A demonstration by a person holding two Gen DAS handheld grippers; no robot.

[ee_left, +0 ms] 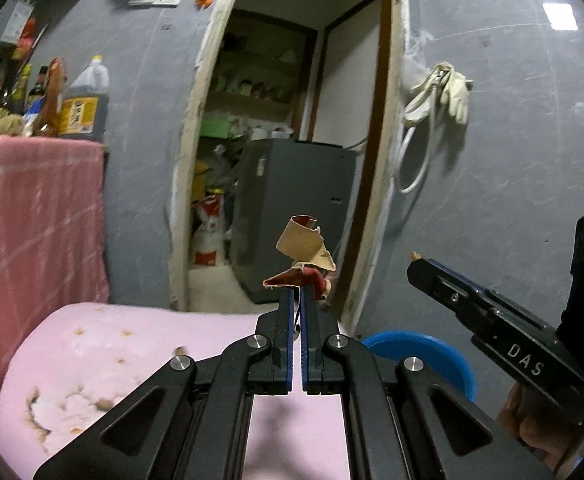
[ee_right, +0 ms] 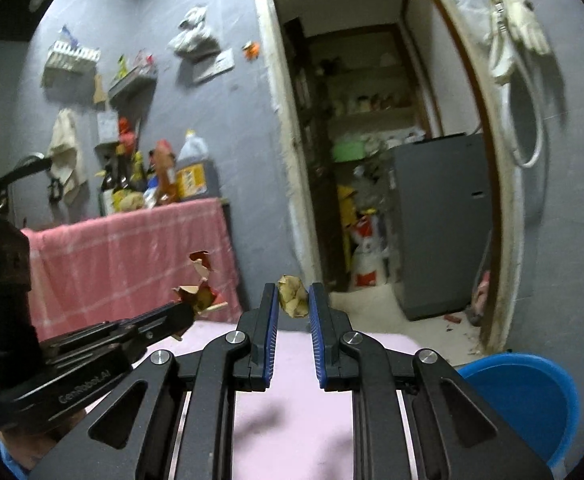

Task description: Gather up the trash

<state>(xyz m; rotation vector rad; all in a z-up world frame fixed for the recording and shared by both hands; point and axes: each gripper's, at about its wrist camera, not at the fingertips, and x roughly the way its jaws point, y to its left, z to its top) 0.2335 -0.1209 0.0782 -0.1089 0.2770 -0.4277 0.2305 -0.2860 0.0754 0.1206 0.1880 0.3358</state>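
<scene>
My left gripper (ee_left: pixel 297 294) is shut on a torn red and tan wrapper (ee_left: pixel 303 252) and holds it in the air above the pink table (ee_left: pixel 104 352). The same gripper (ee_right: pixel 190 312) and wrapper (ee_right: pixel 200 284) show at the left of the right wrist view. My right gripper (ee_right: pixel 293 300) is shut on a crumpled tan paper ball (ee_right: pixel 292 296), held above the table's far edge. The right gripper also shows in the left wrist view (ee_left: pixel 416 260), where only a speck of the paper peeks out at its tip. A blue bin (ee_right: pixel 528 396) stands below and to the right.
The blue bin also shows in the left wrist view (ee_left: pixel 424 356) past the table's right edge. A pink checked cloth (ee_right: pixel 132 264) covers a counter with bottles (ee_right: pixel 164 180) at the left. An open doorway (ee_right: pixel 376 160) with a grey cabinet (ee_right: pixel 440 220) lies ahead. Gloves (ee_left: pixel 448 92) hang on the grey wall.
</scene>
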